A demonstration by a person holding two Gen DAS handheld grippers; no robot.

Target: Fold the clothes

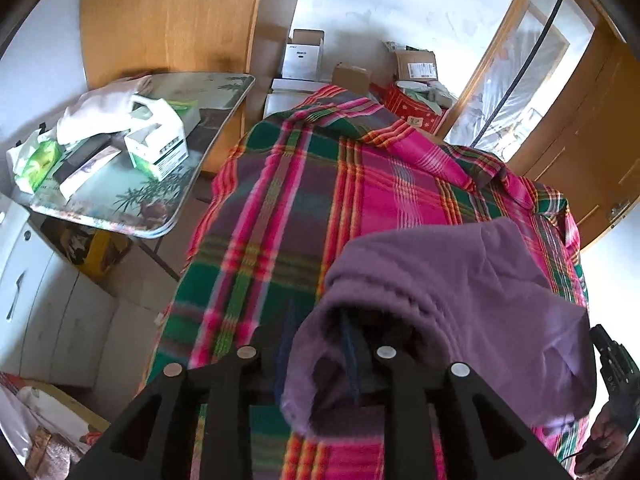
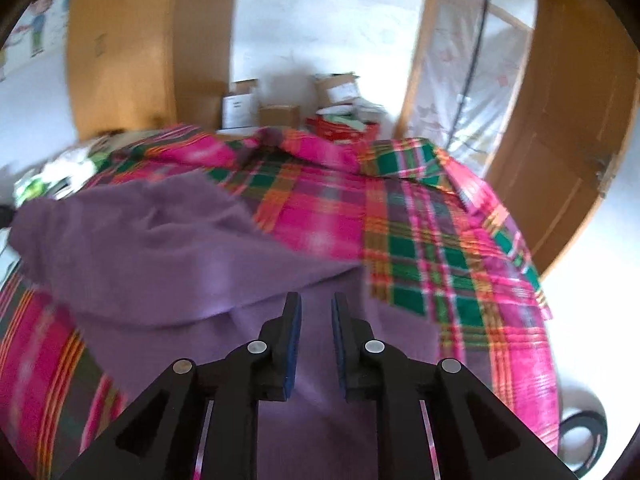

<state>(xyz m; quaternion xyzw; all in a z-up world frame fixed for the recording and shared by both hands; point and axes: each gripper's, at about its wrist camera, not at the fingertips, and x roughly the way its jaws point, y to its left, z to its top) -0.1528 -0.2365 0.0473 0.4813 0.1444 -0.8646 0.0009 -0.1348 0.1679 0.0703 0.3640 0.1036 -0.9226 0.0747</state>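
Left gripper pinches a soft purple knit garment over the plaid blanket. Right gripper hovers part-open, empty. Fabric may slip if tugged unevenly.

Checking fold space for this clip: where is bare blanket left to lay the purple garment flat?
Free: the plaid blanket ahead and left of the purple garment, up to its far edge. Right of it, the strip is also bare. Crowded: the side table, piled with boxes.
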